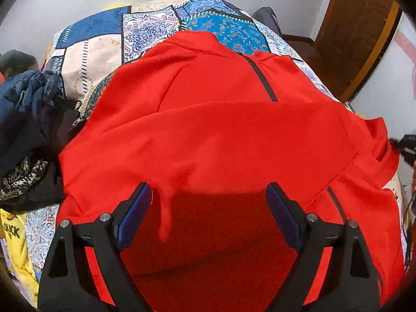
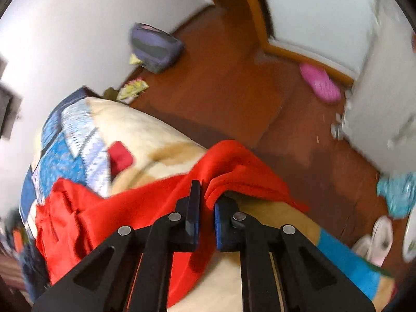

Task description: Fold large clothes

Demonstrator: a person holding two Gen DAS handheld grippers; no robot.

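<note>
A large red jacket (image 1: pixel 213 135) with a dark zipper lies spread on a bed with a patchwork cover (image 1: pixel 104 41). My left gripper (image 1: pixel 209 195) is open, its jaws wide apart just above the jacket's near part, holding nothing. In the right wrist view my right gripper (image 2: pixel 206 208) is shut on a fold of the red jacket (image 2: pixel 234 171) at the bed's edge; the cloth bunches between the blue pads. The rest of the jacket (image 2: pixel 78 221) trails to the left over the bed.
A pile of dark clothes (image 1: pixel 28 119) lies at the left of the bed, with a yellow garment (image 1: pixel 15 239) below it. Brown floor (image 2: pixel 234 78) beyond the bed holds a purple bag (image 2: pixel 156 46), a pink slipper (image 2: pixel 319 83) and white shoes (image 2: pixel 377 236). A wooden door (image 1: pixel 358 31) stands at right.
</note>
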